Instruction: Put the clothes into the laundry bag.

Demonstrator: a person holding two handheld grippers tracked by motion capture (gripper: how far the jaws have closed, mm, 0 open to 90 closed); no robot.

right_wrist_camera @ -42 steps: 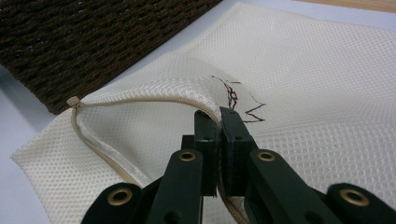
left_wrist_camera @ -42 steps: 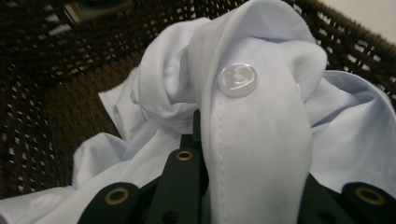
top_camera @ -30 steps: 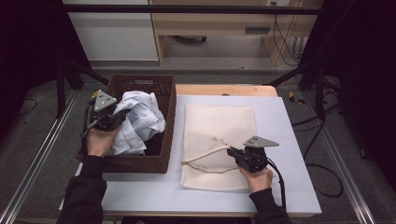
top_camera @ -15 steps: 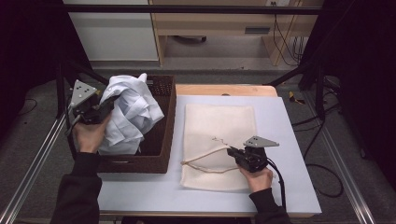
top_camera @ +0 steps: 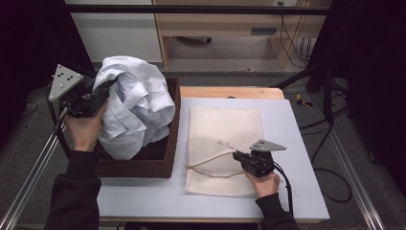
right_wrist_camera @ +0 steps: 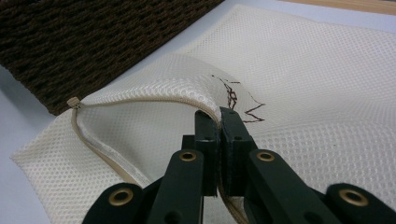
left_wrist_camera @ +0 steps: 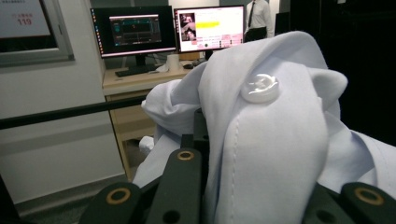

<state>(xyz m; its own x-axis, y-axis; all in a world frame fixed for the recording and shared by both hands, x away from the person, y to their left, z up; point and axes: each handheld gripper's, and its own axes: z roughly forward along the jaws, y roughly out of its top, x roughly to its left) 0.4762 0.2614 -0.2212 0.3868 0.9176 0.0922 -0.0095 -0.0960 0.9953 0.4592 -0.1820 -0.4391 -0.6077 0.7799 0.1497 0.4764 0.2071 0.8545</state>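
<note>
Fingers (right_wrist_camera: pixel 232 140) of my right gripper (top_camera: pixel 238 156) clamp the cream mesh laundry bag's (top_camera: pixel 225 129) zipper edge open at the table's six o'clock, while my left gripper (top_camera: pixel 103 93) grips the crumpled white shirt (top_camera: pixel 136 105), lifted above the dark wicker basket (top_camera: pixel 165 163) at nine o'clock, bagging undone.

Even overhead light lit the table; frame corners stayed dark, and the close gripper views were soft.

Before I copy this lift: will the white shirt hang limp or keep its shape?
Probably limp: the white shirt droops in loose folds from the left gripper toward the basket. Likely light, since one pinch carries it. Its dangling folds may snag the rim.
</note>
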